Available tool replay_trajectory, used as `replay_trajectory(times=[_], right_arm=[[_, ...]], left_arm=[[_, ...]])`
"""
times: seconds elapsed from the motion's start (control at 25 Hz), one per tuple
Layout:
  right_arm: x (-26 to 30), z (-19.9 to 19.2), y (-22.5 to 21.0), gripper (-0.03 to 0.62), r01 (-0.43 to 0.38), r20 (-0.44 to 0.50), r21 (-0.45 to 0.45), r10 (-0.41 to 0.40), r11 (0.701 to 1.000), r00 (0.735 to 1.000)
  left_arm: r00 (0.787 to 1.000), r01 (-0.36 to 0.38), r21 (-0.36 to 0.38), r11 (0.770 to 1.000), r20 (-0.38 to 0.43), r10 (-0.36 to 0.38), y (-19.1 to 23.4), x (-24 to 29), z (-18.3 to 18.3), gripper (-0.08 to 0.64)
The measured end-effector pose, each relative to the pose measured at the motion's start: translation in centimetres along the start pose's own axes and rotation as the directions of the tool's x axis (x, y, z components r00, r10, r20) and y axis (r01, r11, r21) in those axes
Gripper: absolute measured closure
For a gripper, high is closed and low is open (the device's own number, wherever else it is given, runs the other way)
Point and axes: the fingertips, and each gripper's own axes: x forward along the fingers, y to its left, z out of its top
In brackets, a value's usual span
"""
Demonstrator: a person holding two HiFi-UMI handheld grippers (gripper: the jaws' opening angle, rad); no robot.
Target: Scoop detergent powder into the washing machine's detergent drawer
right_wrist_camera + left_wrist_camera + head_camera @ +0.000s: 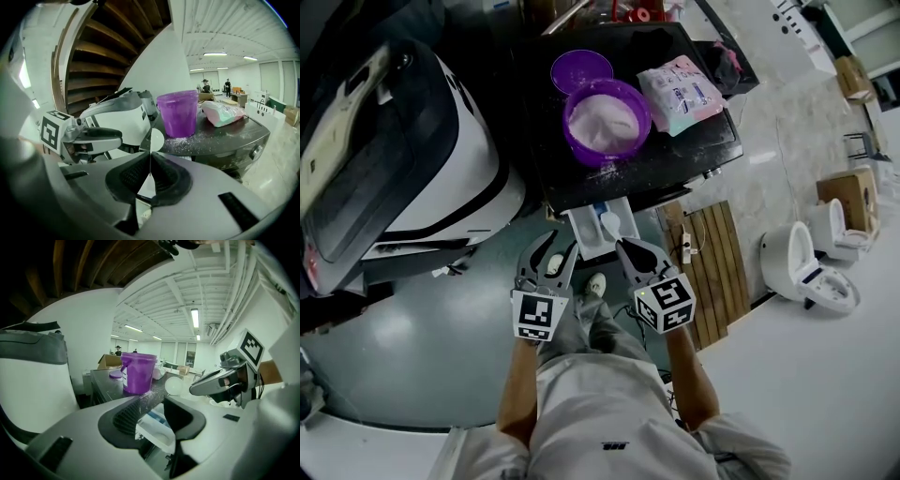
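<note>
The purple tub (606,120) of white powder stands open on the washing machine's dark top (675,159), its lid (581,70) behind it. The detergent drawer (589,234) is pulled out below the front edge. My right gripper (624,247) is shut on a white scoop (611,225), whose bowl hangs over the drawer. In the right gripper view the jaws (150,168) pinch the thin scoop (156,139) edge-on, with the tub (178,114) beyond. My left gripper (551,251) is open and holds nothing just left of the drawer; the drawer (154,430) shows between its jaws (152,411), the scoop (174,386) to the right.
A pink and blue detergent bag (682,92) lies right of the tub, and spilled powder dusts the top in front of it. A large white machine (394,150) stands at the left. A wooden pallet (712,272) and a power strip (685,248) lie on the floor at right.
</note>
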Motion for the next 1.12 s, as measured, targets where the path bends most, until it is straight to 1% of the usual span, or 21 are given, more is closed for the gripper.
replay_trajectory(times=[0.36, 0.64, 0.8, 0.96, 1.12], right_arm=[[-4.9, 4.2, 0.6, 0.584, 0.037, 0.121, -0.029, -0.033, 0.999, 0.992], [-6.5, 5.3, 1.0, 0.584, 0.047, 0.169, -0.029, -0.041, 0.998, 0.985], [-7.2, 5.4, 1.3, 0.586, 0.056, 0.177, -0.027, -0.05, 0.998, 0.983], [-8.0, 5.6, 1.4, 0.584, 0.069, 0.188, -0.032, -0.061, 0.997, 0.98], [-8.3, 5.8, 1.6, 0.584, 0.071, 0.193, -0.041, -0.062, 0.997, 0.979]], left_arm=[[0.993, 0.027, 0.019, 0.999, 0.112, -0.029, -1.9, -1.9, 5.5, 0.39], [0.993, 0.052, 0.056, 0.997, 0.106, -0.057, -3.0, -2.9, 6.5, 0.39], [0.991, 0.059, 0.061, 0.996, 0.114, -0.066, -3.2, -3.5, 7.0, 0.39], [0.987, 0.066, 0.064, 0.996, 0.14, -0.074, -3.6, -3.8, 7.7, 0.39], [0.988, 0.068, 0.09, 0.994, 0.129, -0.08, -3.8, -4.2, 7.9, 0.39]])
